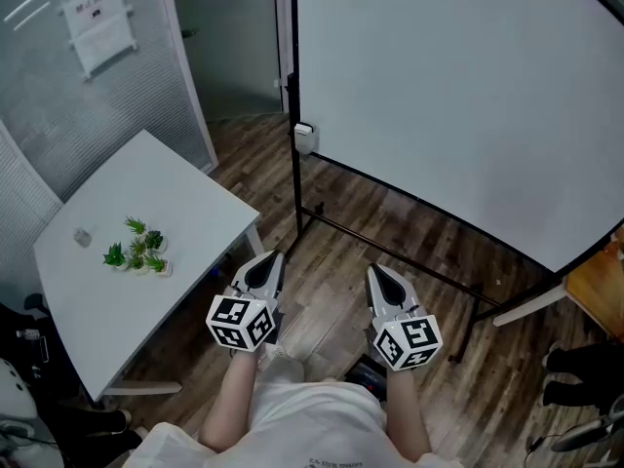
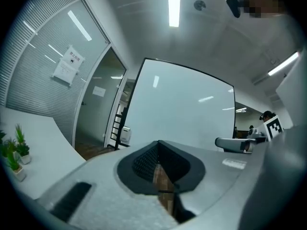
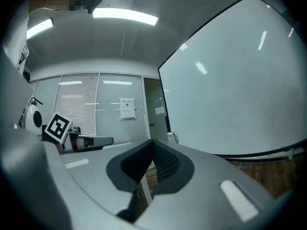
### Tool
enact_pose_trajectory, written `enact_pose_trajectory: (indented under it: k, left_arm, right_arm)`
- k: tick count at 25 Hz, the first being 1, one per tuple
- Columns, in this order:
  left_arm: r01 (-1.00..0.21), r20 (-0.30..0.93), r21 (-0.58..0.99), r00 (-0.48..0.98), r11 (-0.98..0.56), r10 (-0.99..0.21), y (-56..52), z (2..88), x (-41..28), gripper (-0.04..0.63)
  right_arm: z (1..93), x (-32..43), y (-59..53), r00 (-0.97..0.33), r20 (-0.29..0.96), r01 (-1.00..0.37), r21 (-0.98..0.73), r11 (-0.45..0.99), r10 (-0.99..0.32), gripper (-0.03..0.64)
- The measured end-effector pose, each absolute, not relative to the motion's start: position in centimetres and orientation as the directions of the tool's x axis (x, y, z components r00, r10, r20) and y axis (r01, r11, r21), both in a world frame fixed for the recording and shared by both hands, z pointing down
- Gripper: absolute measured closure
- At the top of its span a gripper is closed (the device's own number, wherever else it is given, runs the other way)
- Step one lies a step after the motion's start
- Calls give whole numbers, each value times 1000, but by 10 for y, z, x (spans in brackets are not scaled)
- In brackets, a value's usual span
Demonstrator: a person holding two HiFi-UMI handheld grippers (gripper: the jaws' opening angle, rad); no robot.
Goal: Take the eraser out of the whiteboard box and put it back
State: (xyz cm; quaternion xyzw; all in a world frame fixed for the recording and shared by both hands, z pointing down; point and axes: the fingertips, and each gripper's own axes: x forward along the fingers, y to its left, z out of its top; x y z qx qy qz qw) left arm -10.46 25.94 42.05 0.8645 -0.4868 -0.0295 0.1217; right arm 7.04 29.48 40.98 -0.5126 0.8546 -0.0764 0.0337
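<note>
Whiteboard (image 1: pixel 458 105): blank, upright in a black frame on the wood floor. It takes up the right of the head view and faces the person, so its left edge is probably the working side.
Table (image 1: pixel 146 193): white, to the left, carrying small potted plants (image 1: pixel 136 247). It plays no part in the task.
Left gripper (image 1: pixel 272 255): jaws pressed together with nothing between them, held level.
Right gripper (image 1: pixel 374 270): the same, closed and empty. The 2 sit side by side close to the body, which I judge to be a ready pose.
Whiteboard box (image 1: pixel 305 136): small, white, fixed at the board's left frame edge, well apart from both grippers.
Eraser: not visible in any view, presumably inside the box. Colour and shape cannot be told.
</note>
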Motion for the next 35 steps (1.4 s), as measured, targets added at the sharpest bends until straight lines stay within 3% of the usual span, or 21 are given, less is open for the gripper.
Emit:
enact_pose_trajectory:
  k: [3,4,6,7,9,20,35]
  left_arm:
    - [-851,68,228,498,-472,-865,257,420,-109,594]
    - [-857,67,222,489,-465,-870,254,420,-110,558]
    - [-858,62,216,488,-466,-870,250,419,-108,379]
    - [-852,57,225,496,-473,-867,248,419,-107,328]
    - [-836,48,262,510,-482,-859,245,419,-105,288]
    - [-843,50,254,501,-474,-864,190,423,-98,244]
    - [-857,139,270,485,-438,-863,-21,458,-80,244]
  right_arm:
    - [414,72,295,-482,29,-865,-174,470,-876,606]
    - [417,72,295,-492,40,-860,-177,479,-870,604]
    - [424,72,292,-511,73,-852,-179,493,-857,434]
    - [426,72,290,-512,85,-852,-179,493,-855,387]
    - [428,73,286,-507,88,-854,-183,487,-857,342]
    - [431,78,230,-508,85,-852,-192,487,-857,313]
    - [455,79,25,-537,158,-837,-224,500,-828,313]
